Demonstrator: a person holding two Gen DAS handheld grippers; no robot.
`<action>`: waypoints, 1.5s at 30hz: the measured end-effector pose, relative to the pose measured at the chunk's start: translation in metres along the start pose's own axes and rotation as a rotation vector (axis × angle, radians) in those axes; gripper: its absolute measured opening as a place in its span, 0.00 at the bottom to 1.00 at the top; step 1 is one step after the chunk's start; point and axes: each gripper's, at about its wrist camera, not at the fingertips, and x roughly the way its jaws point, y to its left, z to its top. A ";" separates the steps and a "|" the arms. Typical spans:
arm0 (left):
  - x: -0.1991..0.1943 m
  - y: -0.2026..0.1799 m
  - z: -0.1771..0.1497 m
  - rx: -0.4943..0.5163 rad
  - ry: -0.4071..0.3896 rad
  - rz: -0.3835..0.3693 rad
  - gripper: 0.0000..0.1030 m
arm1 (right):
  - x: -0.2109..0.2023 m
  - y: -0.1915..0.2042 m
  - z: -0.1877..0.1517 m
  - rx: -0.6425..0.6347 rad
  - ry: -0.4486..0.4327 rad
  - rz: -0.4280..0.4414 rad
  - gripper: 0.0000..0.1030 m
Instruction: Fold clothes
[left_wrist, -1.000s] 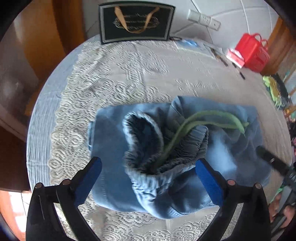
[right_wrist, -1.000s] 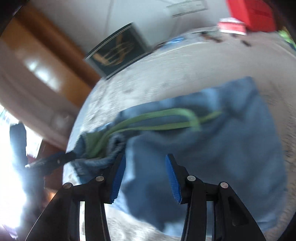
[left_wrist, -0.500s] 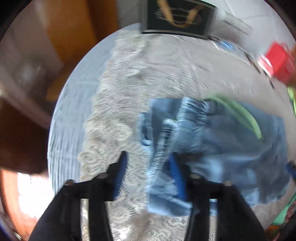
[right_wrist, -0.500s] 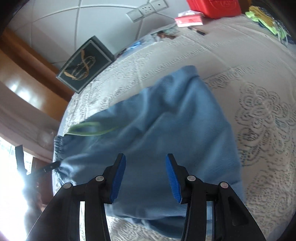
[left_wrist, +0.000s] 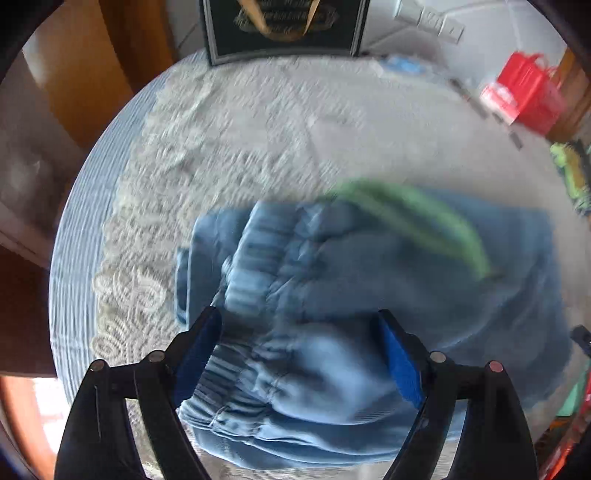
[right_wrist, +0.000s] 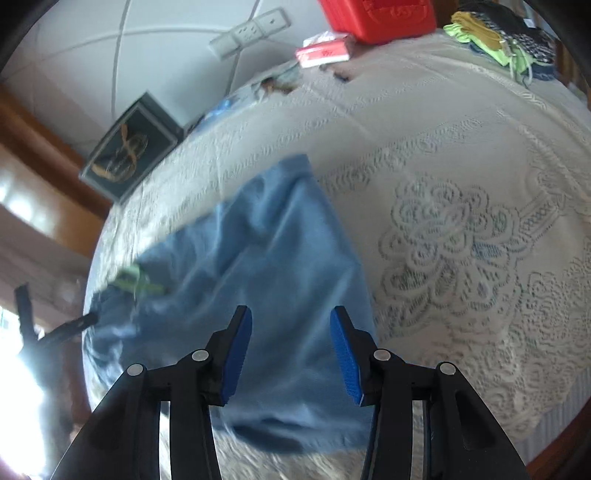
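Observation:
Blue pants (left_wrist: 369, 295) with a ribbed elastic waistband (left_wrist: 255, 258) and a green drawstring (left_wrist: 424, 214) lie folded on the lace tablecloth (left_wrist: 240, 129). My left gripper (left_wrist: 299, 350) hangs low over the waistband end, its jaws opening wide. Cloth lies between and under the blue pads (left_wrist: 199, 354), which do not press on it. In the right wrist view the pants (right_wrist: 277, 251) stretch away to the left. My right gripper (right_wrist: 288, 350) hovers over their plain end, part open, with nothing pinched. The left view is blurred.
A black gift bag (left_wrist: 284, 26) stands at the table's back edge by the wall. A red basket (right_wrist: 376, 14) and a red-and-white box (right_wrist: 323, 51) sit at the back right. A pile of folded clothes (right_wrist: 498, 37) lies at the far right. Bare lace (right_wrist: 461, 240) spreads right of the pants.
The left gripper narrowed, then widened again, and dropped closer to the waistband, which now lies flatter. The right gripper slid along the pants away from the drawstring toward their plain end.

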 end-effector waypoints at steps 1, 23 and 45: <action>0.008 0.005 -0.006 -0.003 0.018 0.026 0.83 | 0.004 -0.003 -0.008 -0.015 0.046 -0.006 0.41; 0.032 -0.025 0.059 0.030 -0.015 0.141 0.93 | 0.111 0.025 0.143 -0.216 0.156 -0.102 0.16; -0.013 0.000 -0.047 0.180 0.016 -0.006 1.00 | 0.012 -0.009 -0.068 0.022 0.144 -0.081 0.29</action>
